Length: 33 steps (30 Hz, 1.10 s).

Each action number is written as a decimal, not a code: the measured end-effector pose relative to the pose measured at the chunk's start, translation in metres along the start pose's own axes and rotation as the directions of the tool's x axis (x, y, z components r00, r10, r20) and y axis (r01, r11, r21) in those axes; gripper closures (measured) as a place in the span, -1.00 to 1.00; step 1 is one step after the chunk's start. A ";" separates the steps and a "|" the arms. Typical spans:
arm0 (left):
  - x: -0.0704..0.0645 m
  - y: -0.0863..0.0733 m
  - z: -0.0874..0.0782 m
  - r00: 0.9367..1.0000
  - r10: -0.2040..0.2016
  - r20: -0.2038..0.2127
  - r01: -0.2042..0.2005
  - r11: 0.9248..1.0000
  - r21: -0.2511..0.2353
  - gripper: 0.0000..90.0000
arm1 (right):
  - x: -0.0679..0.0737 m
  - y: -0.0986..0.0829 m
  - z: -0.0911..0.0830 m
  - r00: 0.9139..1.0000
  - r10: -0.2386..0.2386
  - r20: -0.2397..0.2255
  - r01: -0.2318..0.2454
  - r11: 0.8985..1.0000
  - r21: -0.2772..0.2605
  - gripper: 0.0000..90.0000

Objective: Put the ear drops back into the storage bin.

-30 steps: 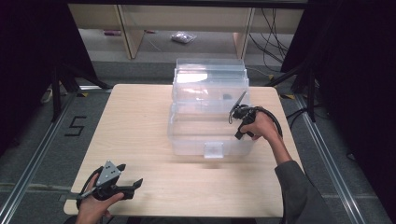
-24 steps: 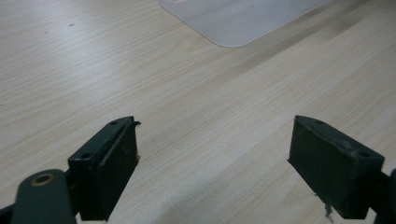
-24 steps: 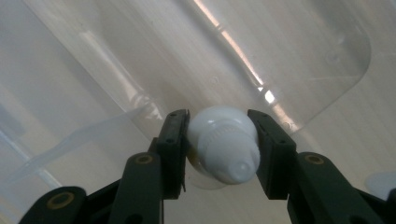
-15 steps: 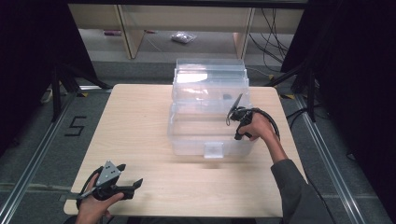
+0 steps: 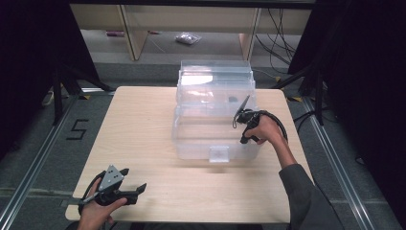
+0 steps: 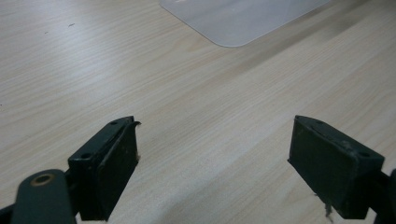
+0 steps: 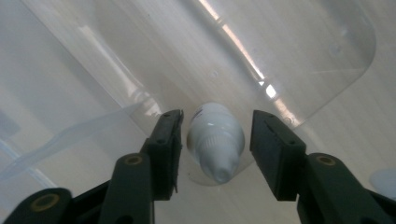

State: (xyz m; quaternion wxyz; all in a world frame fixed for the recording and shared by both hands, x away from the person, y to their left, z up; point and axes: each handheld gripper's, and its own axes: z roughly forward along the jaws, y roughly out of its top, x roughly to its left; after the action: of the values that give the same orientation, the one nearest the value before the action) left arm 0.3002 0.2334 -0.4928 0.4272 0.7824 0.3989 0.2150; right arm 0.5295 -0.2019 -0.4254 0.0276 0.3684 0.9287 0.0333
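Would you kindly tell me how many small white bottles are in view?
1. The white bottle stands inside the clear plastic box, between the right gripper's open fingers. Others may be hidden behind the box's glare.

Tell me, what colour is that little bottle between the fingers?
White: the bottle, cap included. The right gripper view shows it best.

Mostly plastic on wood here

The table (image 5: 143,124) is pale matt wood grain, the bin (image 5: 215,120) is clear glossy plastic that catches glare, the little bottle (image 7: 215,140) is smooth white plastic with a ribbed cap, and the right gripper (image 7: 215,154) has matt black pads (image 7: 275,149), a bit scuffed.
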 end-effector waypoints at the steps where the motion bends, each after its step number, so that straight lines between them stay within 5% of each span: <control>1: 0.000 0.000 0.000 1.000 0.001 -0.004 -0.001 1.000 0.003 -0.66 | -0.001 -0.001 0.000 1.000 -0.012 0.006 0.012 1.000 -0.019 0.13; 5: 0.000 0.000 -0.001 1.000 0.004 -0.004 -0.004 1.000 0.006 -0.66 | -0.001 -0.002 -0.009 0.999 0.036 0.016 -0.035 0.997 -0.066 -0.11; 11: 0.000 0.000 0.000 1.000 0.001 -0.005 -0.001 1.000 0.001 -0.66 | 0.001 -0.007 -0.021 0.999 0.043 0.014 -0.041 0.990 -0.135 -0.24; 12: 0.000 0.000 0.000 1.000 0.001 -0.005 -0.001 1.000 0.002 -0.66 | -0.001 -0.008 -0.022 0.999 0.014 0.029 -0.010 0.988 -0.157 -0.27; 17: 0.000 0.000 0.000 1.000 0.001 -0.005 -0.001 1.000 0.002 -0.66 | 0.002 -0.011 -0.028 0.999 0.006 0.036 0.002 0.981 -0.196 -0.37; 20: 0.000 0.000 0.000 1.000 0.000 -0.006 0.000 1.000 0.002 -0.66 | 0.007 -0.012 -0.034 0.999 0.036 0.015 -0.032 0.976 -0.216 -0.43; 29: 0.000 0.000 0.000 1.000 0.000 -0.002 0.000 1.000 0.000 -0.66 | 0.023 -0.022 -0.051 0.999 0.050 -0.006 -0.050 0.952 -0.302 -0.43; 33: 0.000 0.000 0.000 1.000 -0.001 -0.002 0.001 1.000 -0.001 -0.66 | 0.027 -0.026 -0.051 0.999 0.047 -0.003 -0.046 0.950 -0.309 -0.43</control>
State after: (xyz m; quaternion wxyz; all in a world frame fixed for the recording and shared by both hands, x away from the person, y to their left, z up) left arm 0.3001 0.2331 -0.4928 0.4271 0.7819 0.3995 0.2158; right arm 0.4883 -0.2049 -0.3771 0.0862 0.3813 0.9030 0.1781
